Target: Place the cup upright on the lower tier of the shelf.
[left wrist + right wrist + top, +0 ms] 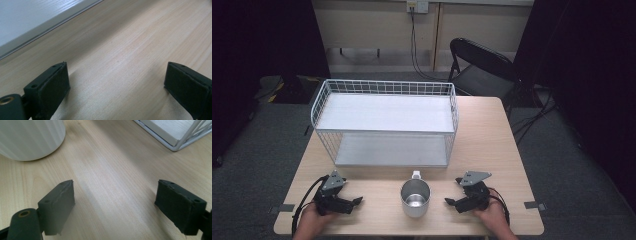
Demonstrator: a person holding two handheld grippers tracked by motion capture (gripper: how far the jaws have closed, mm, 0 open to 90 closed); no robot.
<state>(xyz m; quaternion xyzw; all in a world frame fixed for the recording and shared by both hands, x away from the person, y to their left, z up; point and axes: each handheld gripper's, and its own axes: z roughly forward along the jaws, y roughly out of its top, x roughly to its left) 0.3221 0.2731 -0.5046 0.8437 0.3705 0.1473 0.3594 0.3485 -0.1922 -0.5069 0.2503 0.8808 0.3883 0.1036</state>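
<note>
One mug [415, 198] stands on the table [492, 150], near the middle of the near edge, between two grippers. It is a single metal cylinder, dull and smooth outside, with a bright shiny floor seen through its open mouth. It stands upright, so its long axis runs vertical and the mouth faces up. One small white handle sticks out from its far side, pointing at the rack. In the right gripper view the mug's wall [30, 137] looks pale with faint vertical streaks.

One white wire rack [384, 122] sits toward the far edge, left of centre. It is a long box of thin wire grid with two flat pale shelves, one above the other, and its length runs along the table's far edge.

The table top is light wood with fine straight grain.

The left gripper [357, 201] rests near the near left corner, the right gripper [448, 201] near the near right corner, each pointing inward at the mug and apart from it. Both have black, blocky jaws with matte pads, spread wide over bare wood with nothing between them.

One black folding chair [479, 62] stands beyond the far edge.
</note>
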